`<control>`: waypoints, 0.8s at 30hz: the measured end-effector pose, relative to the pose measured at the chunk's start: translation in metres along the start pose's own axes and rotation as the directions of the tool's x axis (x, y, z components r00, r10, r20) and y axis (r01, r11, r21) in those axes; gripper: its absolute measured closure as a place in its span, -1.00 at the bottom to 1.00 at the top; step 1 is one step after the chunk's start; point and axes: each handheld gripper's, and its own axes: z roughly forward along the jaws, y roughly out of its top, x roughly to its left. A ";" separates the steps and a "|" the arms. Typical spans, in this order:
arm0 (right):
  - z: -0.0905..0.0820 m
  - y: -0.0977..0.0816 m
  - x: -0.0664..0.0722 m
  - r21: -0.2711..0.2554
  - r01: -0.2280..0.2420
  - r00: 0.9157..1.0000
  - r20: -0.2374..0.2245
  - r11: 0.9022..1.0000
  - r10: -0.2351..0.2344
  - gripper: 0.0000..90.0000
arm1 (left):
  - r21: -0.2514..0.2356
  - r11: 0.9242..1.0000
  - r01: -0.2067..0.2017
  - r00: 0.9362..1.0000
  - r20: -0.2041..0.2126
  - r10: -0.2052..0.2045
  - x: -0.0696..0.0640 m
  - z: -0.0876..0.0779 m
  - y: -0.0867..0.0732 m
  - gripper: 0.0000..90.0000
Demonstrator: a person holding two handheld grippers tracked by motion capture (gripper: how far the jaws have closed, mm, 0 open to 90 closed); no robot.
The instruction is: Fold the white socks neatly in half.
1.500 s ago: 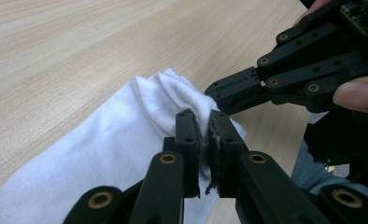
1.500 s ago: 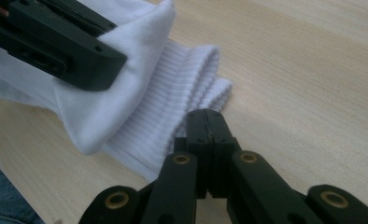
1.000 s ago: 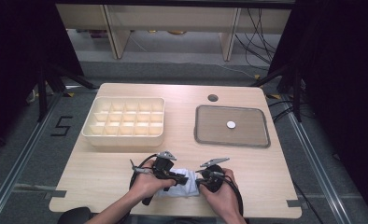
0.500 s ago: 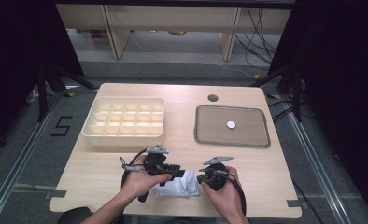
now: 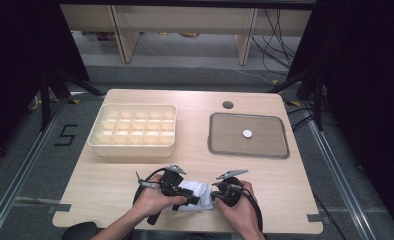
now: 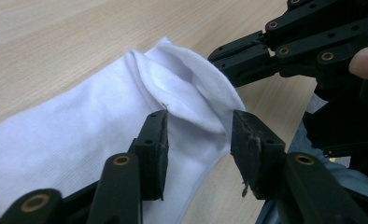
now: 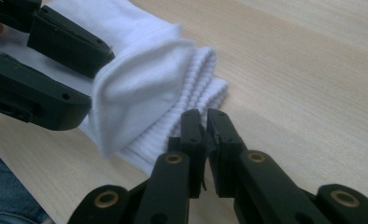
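Table (image 5: 110, 180): compartment box (image 5: 133, 130), tray (image 5: 248, 135) beyond sock (image 5: 194, 192)

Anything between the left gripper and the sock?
Nothing visible. The left gripper has just been opening, and its jaws now straddle the folded edge of the white sock on the table. The right gripper sits at the sock's ribbed cuff, not in the way.

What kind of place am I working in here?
Most likely a lab recording station, not a home: a bare wooden table fenced by black curtains, loose cables on the floor behind, and a taped number marker beside it.
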 end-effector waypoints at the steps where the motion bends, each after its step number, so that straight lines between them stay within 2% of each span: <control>1: 0.001 0.000 0.000 0.002 0.001 1.000 -0.010 1.000 -0.001 0.92 | 0.015 1.000 0.001 1.000 -0.004 -0.001 0.000 0.000 0.001 0.36; 2: 0.001 0.000 0.000 0.009 -0.012 1.000 -0.004 1.000 0.012 0.92 | 0.023 1.000 -0.003 1.000 -0.004 0.003 0.000 0.002 0.001 0.40; 5: 0.003 -0.001 0.000 0.003 -0.003 1.000 -0.012 1.000 0.003 0.93 | 0.028 1.000 0.003 1.000 -0.010 -0.002 0.001 0.008 0.001 0.59; 6: 0.003 -0.001 0.001 0.027 -0.027 1.000 -0.001 0.999 0.027 0.93 | 0.031 1.000 0.003 1.000 -0.011 -0.003 0.000 0.009 0.001 0.62; 8: 0.003 -0.001 0.000 0.017 -0.023 1.000 -0.020 1.000 0.023 0.93 | 0.026 1.000 0.009 1.000 -0.011 -0.008 -0.001 0.010 0.002 0.69; 9: 0.003 -0.002 0.000 0.018 -0.020 0.999 -0.025 1.000 0.020 0.93 | 0.001 1.000 0.017 1.000 -0.005 -0.017 -0.002 0.011 0.001 0.72; 11: 0.003 -0.002 0.000 0.016 -0.018 1.000 -0.020 1.000 0.018 0.93 | 0.032 0.999 -0.009 1.000 -0.015 0.010 -0.001 0.009 0.004 0.80; 12: 0.004 -0.002 0.000 0.017 -0.017 1.000 -0.019 1.000 0.017 0.93 | 0.030 0.999 -0.016 1.000 -0.018 0.017 -0.002 0.009 0.004 0.84; 13: 0.003 -0.002 0.000 0.007 -0.010 1.000 -0.010 1.000 0.010 0.93 | 0.002 1.000 -0.019 1.000 -0.002 0.019 -0.002 0.011 0.004 0.92; 14: 0.004 -0.002 0.000 0.005 -0.005 1.000 -0.020 1.000 0.006 0.93 | 0.014 1.000 -0.018 1.000 -0.016 0.019 -0.004 0.009 0.006 0.95; 16: 0.003 -0.002 0.000 0.011 -0.014 1.000 -0.010 1.000 0.014 0.93 | -0.007 1.000 -0.024 1.000 -0.003 0.024 -0.005 0.009 0.007 0.97; 18: 0.004 -0.002 0.000 0.005 -0.004 1.000 -0.010 1.000 0.004 0.93 | 0.003 0.999 -0.036 0.999 -0.004 0.036 -0.008 0.007 0.010 0.98; 20: 0.004 -0.002 -0.001 0.006 0.000 1.000 -0.018 1.000 0.000 0.94 | -0.018 0.999 -0.039 0.999 0.019 0.039 -0.009 0.009 0.010 0.98; 21: 0.004 -0.002 0.000 0.005 -0.004 1.000 -0.017 1.000 0.004 0.94 | 0.002 0.999 -0.046 0.999 0.007 0.046 -0.010 0.007 0.011 0.98; 22: 0.004 -0.002 0.001 0.005 -0.004 1.000 -0.018 1.000 0.004 0.94 | 0.001 0.999 -0.053 0.999 0.013 0.053 -0.010 0.008 0.012 0.98; 23: 0.004 -0.002 0.001 0.005 -0.004 1.000 -0.018 1.000 0.004 0.94 | -0.024 0.999 -0.046 0.999 0.022 0.047 -0.011 0.010 0.011 0.98; 24: 0.004 -0.002 0.001 0.005 -0.006 1.000 -0.018 1.000 0.006 0.94 | -0.012 0.999 -0.046 0.999 0.027 0.047 -0.011 0.010 0.011 0.98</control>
